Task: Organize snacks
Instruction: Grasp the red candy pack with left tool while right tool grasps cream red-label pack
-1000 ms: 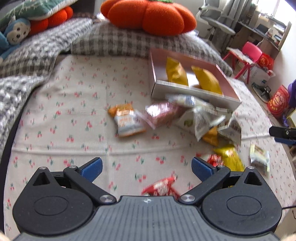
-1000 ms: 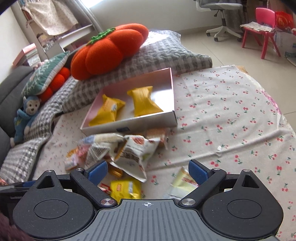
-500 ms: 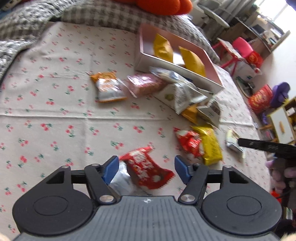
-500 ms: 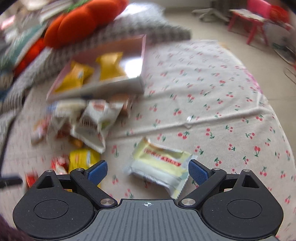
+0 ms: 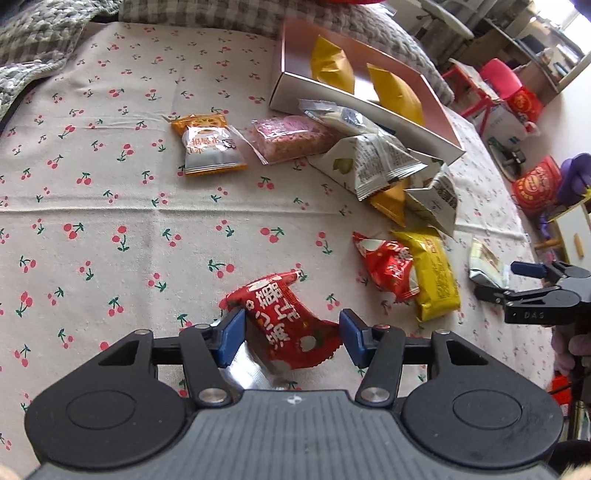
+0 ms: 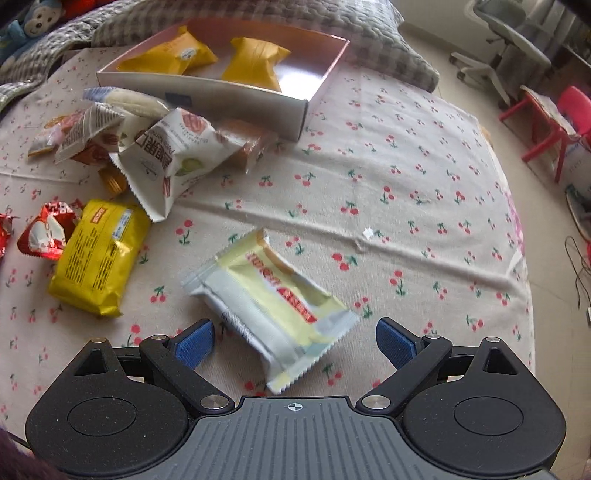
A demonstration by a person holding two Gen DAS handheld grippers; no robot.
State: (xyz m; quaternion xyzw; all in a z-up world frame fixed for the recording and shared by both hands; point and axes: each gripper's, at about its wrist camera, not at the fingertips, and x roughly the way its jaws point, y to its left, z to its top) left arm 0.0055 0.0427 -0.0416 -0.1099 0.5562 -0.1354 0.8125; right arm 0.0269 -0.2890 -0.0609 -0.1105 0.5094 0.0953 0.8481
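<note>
A cherry-print cloth (image 5: 110, 206) covers the surface, with grey checked cushions (image 6: 258, 14) at the far edge and a red child's chair (image 6: 569, 110) on the floor to the right. A pink box (image 6: 255, 92) holds two yellow packets; more snacks lie scattered just in front of it. A second ago both grippers stood wide above the pile. Now the left gripper (image 5: 291, 336) is closing around a red packet (image 5: 284, 325) (left pad touching it), and the right gripper (image 6: 295, 343) has sunk, jaws spread, astride a pale yellow packet (image 6: 269, 302).
</note>
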